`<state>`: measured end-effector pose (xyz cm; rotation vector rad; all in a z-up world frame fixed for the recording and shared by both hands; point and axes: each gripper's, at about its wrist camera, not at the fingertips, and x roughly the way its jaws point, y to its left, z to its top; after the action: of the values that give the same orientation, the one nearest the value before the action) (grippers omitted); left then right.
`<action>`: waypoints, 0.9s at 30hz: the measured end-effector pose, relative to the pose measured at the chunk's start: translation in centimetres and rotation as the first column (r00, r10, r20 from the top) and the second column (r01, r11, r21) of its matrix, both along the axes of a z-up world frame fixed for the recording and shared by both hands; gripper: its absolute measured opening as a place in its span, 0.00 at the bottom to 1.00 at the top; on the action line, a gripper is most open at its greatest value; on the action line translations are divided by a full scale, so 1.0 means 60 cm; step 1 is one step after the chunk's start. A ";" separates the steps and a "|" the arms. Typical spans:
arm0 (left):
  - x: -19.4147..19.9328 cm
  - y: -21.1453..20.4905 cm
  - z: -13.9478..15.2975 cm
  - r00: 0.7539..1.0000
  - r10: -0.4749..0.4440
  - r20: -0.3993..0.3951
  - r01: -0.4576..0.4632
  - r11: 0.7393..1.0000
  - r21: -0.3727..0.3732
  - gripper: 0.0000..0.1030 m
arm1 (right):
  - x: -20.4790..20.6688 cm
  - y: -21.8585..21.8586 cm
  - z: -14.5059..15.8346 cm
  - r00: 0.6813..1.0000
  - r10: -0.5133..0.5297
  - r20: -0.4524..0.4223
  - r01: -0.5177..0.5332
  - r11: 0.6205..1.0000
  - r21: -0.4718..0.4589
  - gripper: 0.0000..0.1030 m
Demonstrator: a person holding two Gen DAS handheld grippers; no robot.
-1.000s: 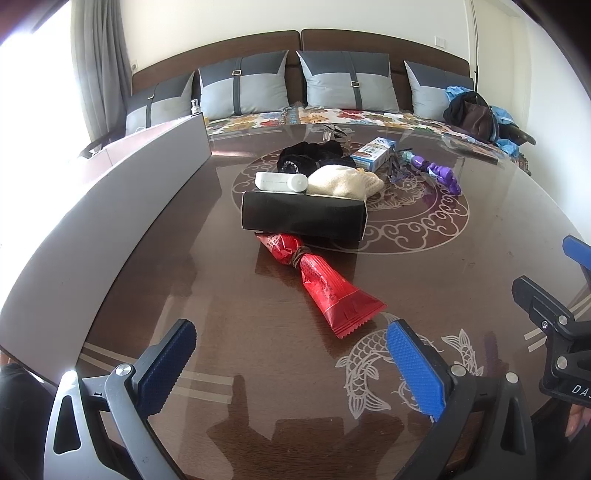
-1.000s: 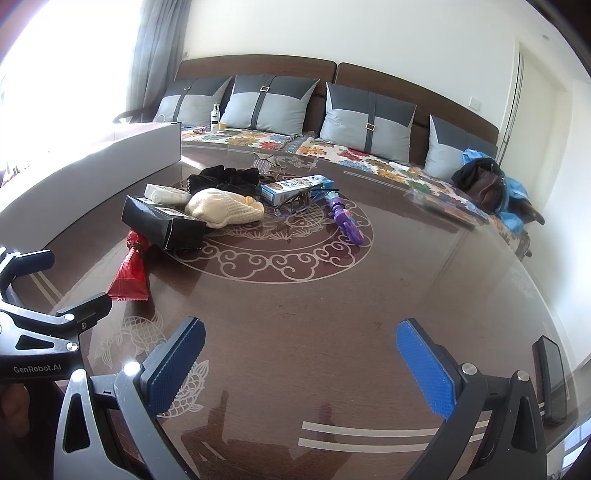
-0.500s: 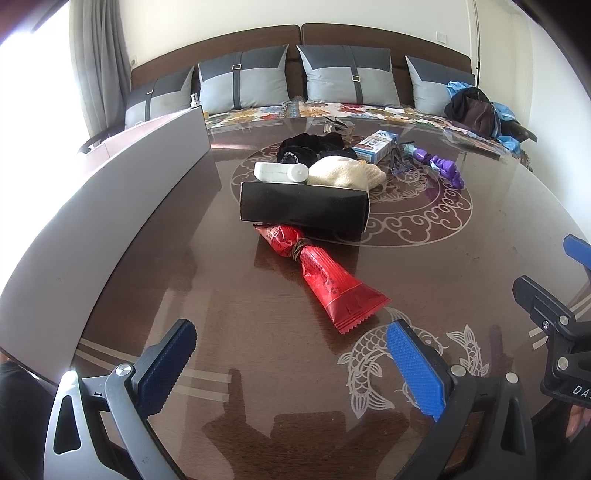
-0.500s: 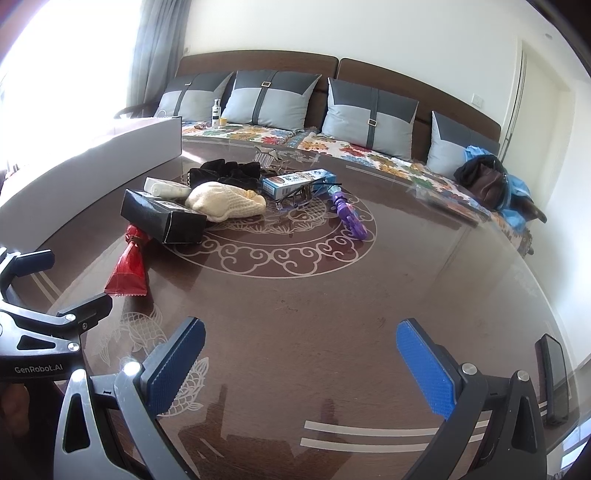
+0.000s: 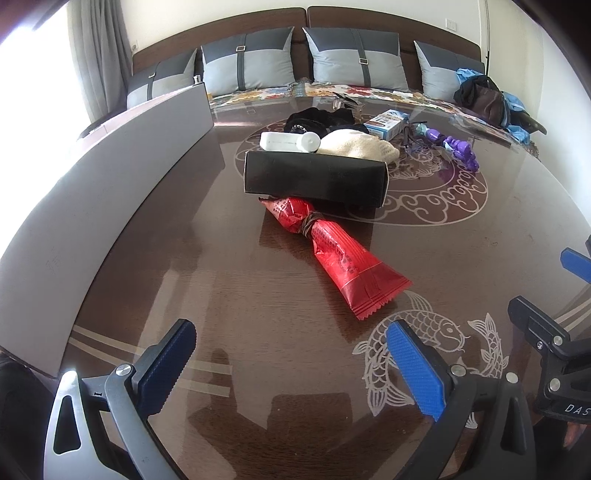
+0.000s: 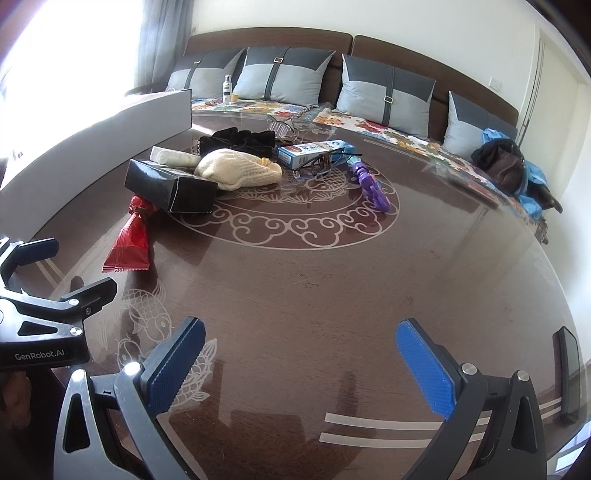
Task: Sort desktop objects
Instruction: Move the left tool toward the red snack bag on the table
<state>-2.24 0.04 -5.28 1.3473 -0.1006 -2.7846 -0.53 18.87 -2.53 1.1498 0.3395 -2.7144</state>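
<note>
Left gripper [image 5: 290,363] being held wide open over the table [image 5: 480,236], nothing gripped, right gripper [image 6: 301,363] likewise spread and empty, red snack packet [image 5: 332,251] lying ahead, its tied end tucked under black box [image 5: 314,179], contents not being shown.

Your left view looks low across the surface [image 5: 184,258] toward the sofa [image 5: 306,22], near the red packet [image 5: 340,258]. Your right view faces likewise from farther right; both share the central clutter.
</note>
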 end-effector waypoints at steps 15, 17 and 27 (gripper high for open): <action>-0.006 -0.026 -0.015 0.998 0.006 0.062 -0.011 0.997 0.081 1.00 | -0.016 0.001 -0.036 0.994 -0.010 0.110 0.010 1.000 0.001 1.00; -0.006 -0.026 -0.015 0.998 -0.003 0.062 -0.002 0.997 0.081 1.00 | -0.018 0.001 -0.037 0.994 -0.011 0.112 0.012 1.000 -0.006 1.00; -0.040 -0.030 -0.011 0.986 -0.121 0.116 0.112 0.990 0.082 1.00 | -0.025 0.015 -0.046 0.990 -0.032 0.138 0.046 0.994 -0.095 1.00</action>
<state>-4.61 -1.78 -5.94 1.5779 -0.0815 -2.8253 -2.02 19.75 -5.26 1.3184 0.1647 -2.6343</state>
